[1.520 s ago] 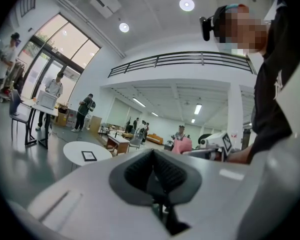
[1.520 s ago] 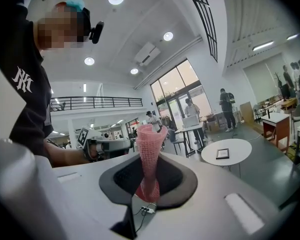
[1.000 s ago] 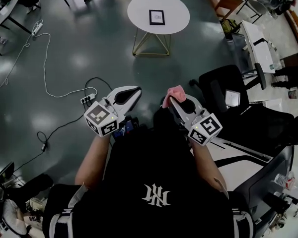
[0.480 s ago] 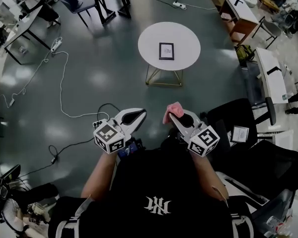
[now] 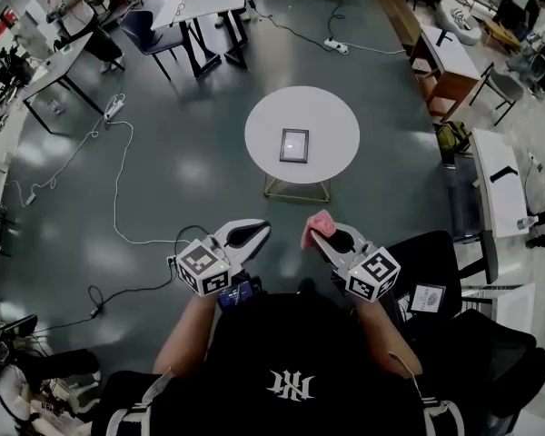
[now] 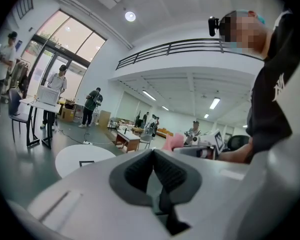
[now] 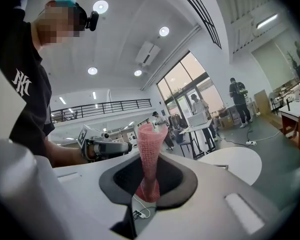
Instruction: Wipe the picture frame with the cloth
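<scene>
Small dark-edged rectangular picture frame (image 5: 294,145) lies flat approx. mid of the round white table (image 5: 331,107), well apart from both tools, which are held low just in front of the person's chest. R gripper (image 5: 316,234) has its tongs pinching a pink knit cloth (image 7: 150,149), w/ the cloth's free end sticking up past the tips. L gripper (image 5: 259,227) has its tongs pressed together at the tips w/ nothing btwn them; the two sit side by side, not touching, both aimed roughly twd the table.
</scene>
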Demonstrator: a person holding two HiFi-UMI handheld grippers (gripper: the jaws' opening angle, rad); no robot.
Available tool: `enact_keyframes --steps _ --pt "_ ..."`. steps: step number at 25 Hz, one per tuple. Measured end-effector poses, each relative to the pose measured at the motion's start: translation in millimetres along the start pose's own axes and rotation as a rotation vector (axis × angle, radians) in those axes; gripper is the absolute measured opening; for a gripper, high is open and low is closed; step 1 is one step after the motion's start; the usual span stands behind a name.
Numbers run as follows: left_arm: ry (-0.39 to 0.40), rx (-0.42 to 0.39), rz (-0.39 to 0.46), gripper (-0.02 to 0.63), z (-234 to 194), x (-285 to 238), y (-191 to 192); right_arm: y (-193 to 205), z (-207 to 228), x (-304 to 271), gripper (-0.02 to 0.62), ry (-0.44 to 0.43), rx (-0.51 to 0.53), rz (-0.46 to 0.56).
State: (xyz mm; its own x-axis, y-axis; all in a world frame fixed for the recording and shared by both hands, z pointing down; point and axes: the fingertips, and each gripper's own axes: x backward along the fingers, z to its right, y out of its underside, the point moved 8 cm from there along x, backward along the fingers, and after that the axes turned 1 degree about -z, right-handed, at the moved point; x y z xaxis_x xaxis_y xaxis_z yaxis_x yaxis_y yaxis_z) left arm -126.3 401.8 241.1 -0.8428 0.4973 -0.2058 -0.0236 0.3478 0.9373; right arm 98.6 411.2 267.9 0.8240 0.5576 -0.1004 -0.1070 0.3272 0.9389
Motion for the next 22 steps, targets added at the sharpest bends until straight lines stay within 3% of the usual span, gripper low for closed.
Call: enact_keyframes --steps 13,22 --pt "-0.033 0.026 -0.051 -0.005 -24.1 -73.7 -11.9 -13.1 87.9 2.5 0.046 -0.037 -0.031 -0.050" --pt "-0.030 0.048 -0.017 -0.005 -85.4 -86.4 -19.7 -24.9 118.9 -40.7 0.046 -0.030 -0.015 -0.098"
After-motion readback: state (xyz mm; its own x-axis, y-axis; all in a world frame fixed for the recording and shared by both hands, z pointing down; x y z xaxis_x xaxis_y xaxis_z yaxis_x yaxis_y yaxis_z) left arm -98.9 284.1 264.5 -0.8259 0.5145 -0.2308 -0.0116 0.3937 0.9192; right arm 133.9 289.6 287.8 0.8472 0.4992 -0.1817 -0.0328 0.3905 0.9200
